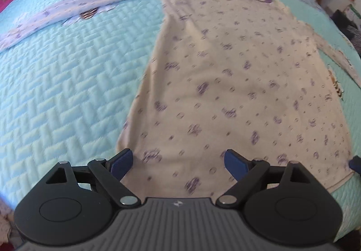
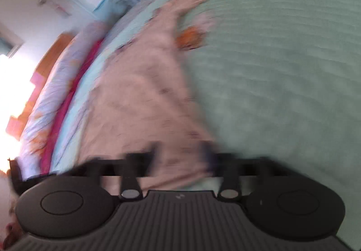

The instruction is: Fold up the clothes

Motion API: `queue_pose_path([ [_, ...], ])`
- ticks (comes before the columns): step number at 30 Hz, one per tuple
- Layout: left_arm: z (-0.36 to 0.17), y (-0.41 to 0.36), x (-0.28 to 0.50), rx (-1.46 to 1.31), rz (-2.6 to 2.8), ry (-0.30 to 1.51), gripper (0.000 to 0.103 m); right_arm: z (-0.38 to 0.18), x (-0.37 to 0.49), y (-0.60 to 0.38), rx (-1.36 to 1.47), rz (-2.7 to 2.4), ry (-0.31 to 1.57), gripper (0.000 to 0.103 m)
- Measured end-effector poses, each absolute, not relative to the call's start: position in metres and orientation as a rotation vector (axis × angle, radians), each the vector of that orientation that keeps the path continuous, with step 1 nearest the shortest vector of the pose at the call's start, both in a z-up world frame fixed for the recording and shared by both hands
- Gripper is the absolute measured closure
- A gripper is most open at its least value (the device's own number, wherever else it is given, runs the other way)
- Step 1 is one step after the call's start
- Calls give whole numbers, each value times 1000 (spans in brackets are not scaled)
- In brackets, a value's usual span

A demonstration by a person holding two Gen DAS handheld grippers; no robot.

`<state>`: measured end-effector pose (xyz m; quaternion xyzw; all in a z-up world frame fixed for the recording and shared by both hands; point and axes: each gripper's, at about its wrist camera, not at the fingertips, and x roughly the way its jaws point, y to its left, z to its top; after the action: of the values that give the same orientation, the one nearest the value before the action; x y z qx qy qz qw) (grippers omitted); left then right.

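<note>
A cream long-sleeved top (image 1: 225, 66) with small purple prints lies spread flat on a pale turquoise quilted bedspread (image 1: 67, 93), its hem nearest the left wrist camera and its purple-edged neckline at the far end. One sleeve (image 1: 74, 9) stretches out to the left across the quilt, and the other runs off toward the right edge of that view. The left gripper (image 1: 178, 162) hovers over the hem near the garment's left corner, its blue-padded fingers (image 1: 121, 164) spread wide with only flat cloth showing between them, nothing pinched. In the right wrist view, heavily blurred, the same top (image 2: 146, 97) runs away from the camera beside the bare quilt (image 2: 282, 81). The right gripper (image 2: 180, 151) sits at the garment's near edge with its dark fingers (image 2: 153, 149) standing apart and cloth between them; the blur hides whether they press on the fabric, so a grip cannot be told. Beyond the quilt, along the far side of the bed, lie a magenta strip (image 2: 67, 102) and a white patterned blanket (image 2: 40, 115), with bright window light washing out the left side.
</note>
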<state>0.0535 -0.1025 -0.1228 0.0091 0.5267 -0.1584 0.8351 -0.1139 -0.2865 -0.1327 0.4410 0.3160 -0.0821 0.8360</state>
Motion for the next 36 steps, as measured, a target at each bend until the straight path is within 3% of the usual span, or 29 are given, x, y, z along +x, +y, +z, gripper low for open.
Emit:
queue_pose_path([
  [3,-116,-91,48,-41,-331,1120,12,-130,-125,-290,969,-216,663,77],
  [6,-104,-88,41,-81,-352,1090,12,-113,-123,-277,899,-171,628,49],
  [7,-101,-90,40,-86,-361,1080,12,-108,-120,-272,885,-158,616,46],
  [12,-124,-95,41,-96,-366,1118,12,-113,-100,-253,829,-112,630,41],
  [20,-114,-79,31,-136,-405,1096,12,-124,-118,-251,821,-151,664,43],
  [25,-99,-77,33,-182,-466,1057,12,-111,-112,-237,797,-138,678,36],
  [30,-126,-90,30,-75,-428,1118,12,-109,-94,-221,797,-70,677,28],
  [36,-112,-83,30,-84,-424,1102,12,-119,-86,-216,792,-95,721,27],
])
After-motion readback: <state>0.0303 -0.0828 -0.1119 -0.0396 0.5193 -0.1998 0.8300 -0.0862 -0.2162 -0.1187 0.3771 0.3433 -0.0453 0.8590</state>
